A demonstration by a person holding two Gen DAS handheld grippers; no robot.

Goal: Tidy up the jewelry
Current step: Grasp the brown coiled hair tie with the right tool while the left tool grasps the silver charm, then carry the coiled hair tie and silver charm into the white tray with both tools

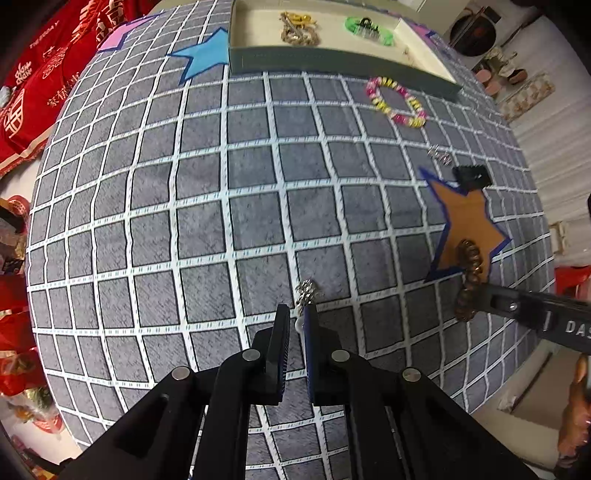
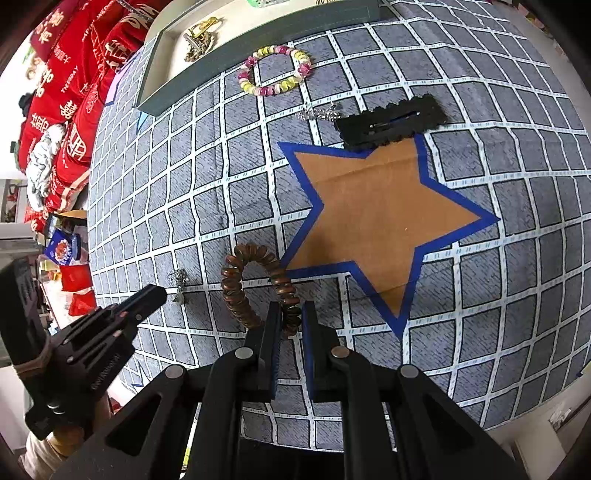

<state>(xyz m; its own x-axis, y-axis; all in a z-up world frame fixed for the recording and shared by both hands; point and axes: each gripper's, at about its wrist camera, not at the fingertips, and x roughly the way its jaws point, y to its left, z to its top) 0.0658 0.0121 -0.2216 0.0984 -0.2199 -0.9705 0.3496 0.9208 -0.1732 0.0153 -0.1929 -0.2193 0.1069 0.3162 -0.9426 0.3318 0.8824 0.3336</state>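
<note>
My left gripper (image 1: 296,316) is nearly closed around a small silver earring (image 1: 306,293) on the grid cloth; it also shows in the right wrist view (image 2: 178,284). My right gripper (image 2: 291,314) is shut on a brown spiral hair tie (image 2: 255,284), which also shows in the left wrist view (image 1: 468,280). A pink and yellow bead bracelet (image 2: 275,70), a silver chain piece (image 2: 319,112) and a black hair clip (image 2: 391,122) lie on the cloth. The jewelry tray (image 1: 332,61) holds gold chains (image 1: 297,26) and a green clip (image 1: 367,29).
An orange star patch (image 2: 380,214) lies ahead of my right gripper. A blue star (image 1: 205,53) and a pink star (image 1: 116,37) lie left of the tray. Red cushions (image 2: 74,74) line the far left edge. The cloth's edge falls off to the right.
</note>
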